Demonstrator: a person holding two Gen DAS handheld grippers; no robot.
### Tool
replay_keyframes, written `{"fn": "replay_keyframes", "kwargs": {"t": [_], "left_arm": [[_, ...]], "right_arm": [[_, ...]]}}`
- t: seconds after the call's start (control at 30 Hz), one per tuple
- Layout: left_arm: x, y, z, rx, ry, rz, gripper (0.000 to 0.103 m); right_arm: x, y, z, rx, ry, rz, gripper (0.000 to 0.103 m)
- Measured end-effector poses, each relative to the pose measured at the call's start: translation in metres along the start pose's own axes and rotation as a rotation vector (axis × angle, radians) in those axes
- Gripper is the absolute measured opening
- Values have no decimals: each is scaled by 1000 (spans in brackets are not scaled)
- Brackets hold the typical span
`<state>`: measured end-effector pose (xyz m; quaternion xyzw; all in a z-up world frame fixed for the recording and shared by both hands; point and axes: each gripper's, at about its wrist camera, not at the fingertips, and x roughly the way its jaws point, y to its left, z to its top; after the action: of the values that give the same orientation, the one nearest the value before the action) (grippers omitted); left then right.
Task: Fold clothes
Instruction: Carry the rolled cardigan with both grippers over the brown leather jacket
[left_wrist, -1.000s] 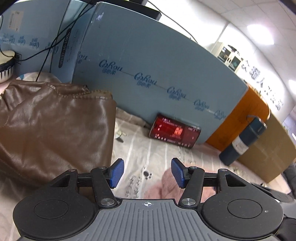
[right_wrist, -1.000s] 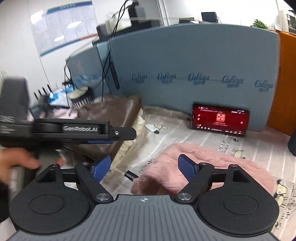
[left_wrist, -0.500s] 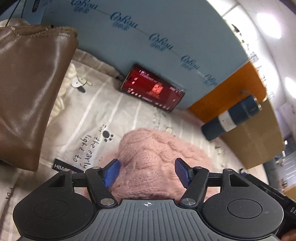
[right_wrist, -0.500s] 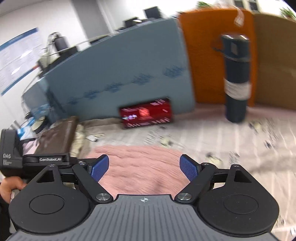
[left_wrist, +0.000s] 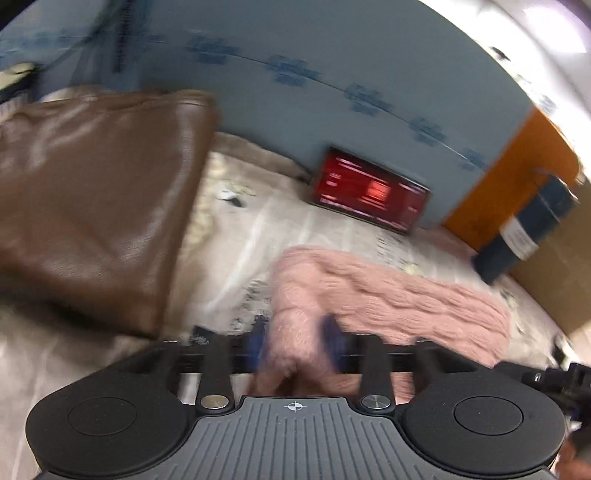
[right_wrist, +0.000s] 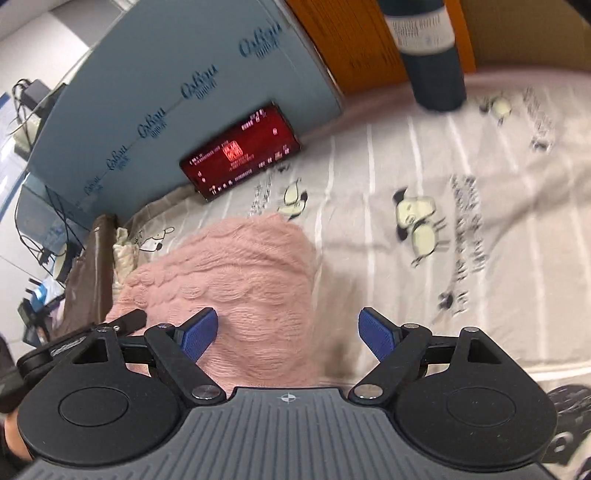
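Note:
A fluffy pink sweater (left_wrist: 388, 299) lies on a beige printed sheet (right_wrist: 461, 177). My left gripper (left_wrist: 295, 343) is at the sweater's left end. A bunched fold of the knit stands between its blurred blue pads, which touch it on both sides while the jaws are opening. In the right wrist view the pink sweater (right_wrist: 229, 273) fills the lower left. My right gripper (right_wrist: 288, 334) hangs open just above the sweater's right edge. Its left pad is over the knit and its right pad is over bare sheet.
A brown leather garment (left_wrist: 92, 206) lies left of the sweater. A phone with a red screen (right_wrist: 240, 151) leans on the blue foam board (left_wrist: 295, 110) behind. A dark bottle (right_wrist: 428, 55) stands at the back right by an orange panel (left_wrist: 517, 158).
The left gripper sank onto the sweater's left end, and a fold now stands between its pads. The right gripper rolled and came down toward the sweater's right edge, staying open.

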<state>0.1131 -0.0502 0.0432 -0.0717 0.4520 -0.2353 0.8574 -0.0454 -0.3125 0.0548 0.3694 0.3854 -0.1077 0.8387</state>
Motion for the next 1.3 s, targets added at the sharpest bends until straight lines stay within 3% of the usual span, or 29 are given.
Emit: {"fn": "replay_keyframes", "kwargs": {"t": [0.1,0.27,0.3,0.33,0.37,0.43,0.5,0.7,0.8,1.0,1.1,1.3], "left_arm": [[5,6,-4,-98,31,10,74],[28,24,-11,-280,95,-108,74],[29,22,-12,-271,81,-120,70],[30,20,-14,-263,68,-131,52],[28,17,-15,-245,53,-138,44],[22,10,-15,-198,19,-147,29],[9,6,-14,-166,-24,-166,26],[-71,24,6,-148,-242,-242,26],[-108,48,24,-146,-378,-202,27],[-134,118,61,-190,-514,-34,27],[-135,154,70,-219,-511,32,27],[-110,198,77,-261,-454,104,27]], "right_arm": [[13,-1,1,43,20,11,83],[29,-5,-2,115,33,37,79],[32,-6,-2,133,37,41,69],[35,-6,-3,149,39,44,61],[34,-5,-4,152,33,45,53],[31,-1,-6,156,19,48,43],[19,8,-6,138,-7,76,37],[-25,59,10,26,-98,253,36],[-23,112,25,-76,-109,350,36],[28,231,41,-285,-63,439,36],[63,271,41,-319,-8,438,36],[125,300,35,-382,82,365,36]]}}
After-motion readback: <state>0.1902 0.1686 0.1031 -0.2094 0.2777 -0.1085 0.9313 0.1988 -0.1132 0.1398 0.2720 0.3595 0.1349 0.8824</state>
